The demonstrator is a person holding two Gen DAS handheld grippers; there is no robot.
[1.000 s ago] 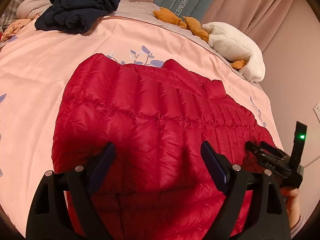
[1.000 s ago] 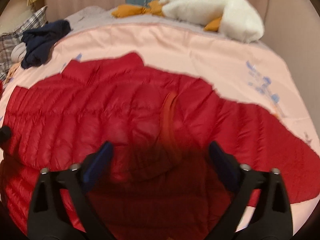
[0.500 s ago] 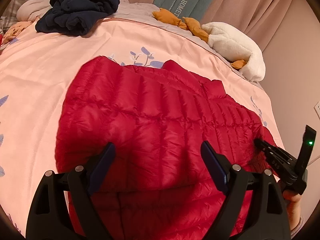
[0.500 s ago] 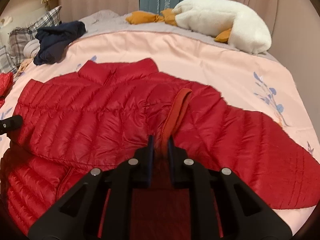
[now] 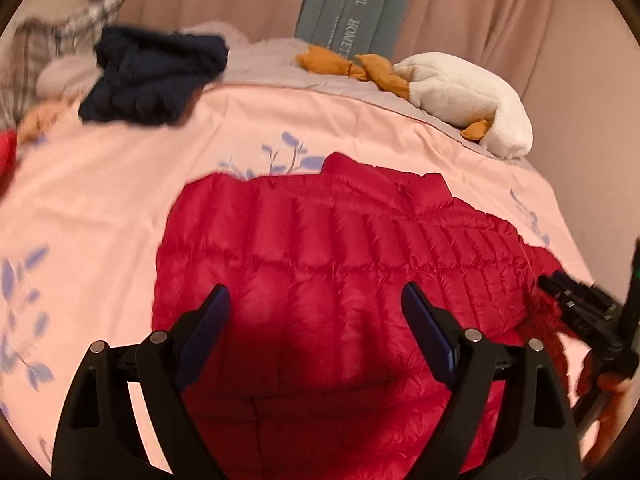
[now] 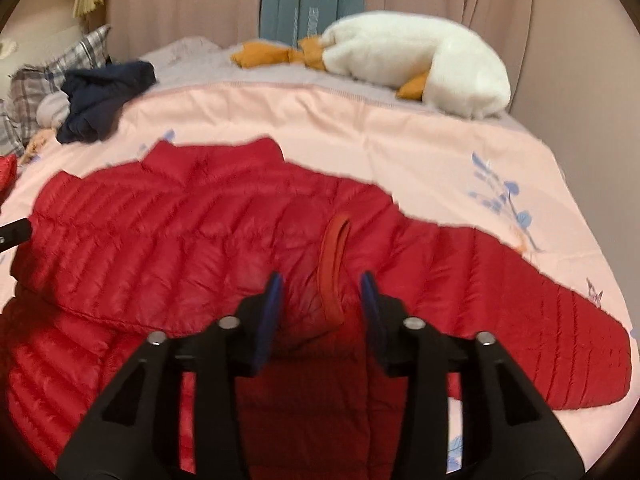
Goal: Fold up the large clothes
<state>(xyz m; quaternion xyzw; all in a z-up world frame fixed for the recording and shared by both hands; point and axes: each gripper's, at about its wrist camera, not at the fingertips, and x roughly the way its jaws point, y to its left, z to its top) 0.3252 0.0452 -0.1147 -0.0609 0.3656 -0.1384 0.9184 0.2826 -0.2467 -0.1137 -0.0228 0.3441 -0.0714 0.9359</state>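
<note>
A red quilted down jacket (image 5: 320, 264) lies spread on the pink bedspread (image 5: 100, 184), its left sleeve folded over the body. It also shows in the right wrist view (image 6: 160, 240), with the right sleeve (image 6: 540, 320) stretched out to the right. My left gripper (image 5: 316, 316) is open and empty above the jacket's lower body. My right gripper (image 6: 320, 300) is open, its jaws either side of a sleeve cuff (image 6: 334, 264) that lies on the jacket's middle. The right gripper also shows at the right edge of the left wrist view (image 5: 580, 312).
A dark navy garment (image 5: 152, 76) lies crumpled at the far left of the bed. A white plush goose (image 6: 420, 68) with orange feet lies at the far right. Plaid pillows (image 6: 32, 92) sit far left. Curtains and a grey-blue box (image 5: 352, 4) stand behind the bed.
My right gripper shut on the sleeve cuff half a second ago and has now opened, leaving the cuff on the jacket's middle. My left gripper stayed open and tilted up a little.
</note>
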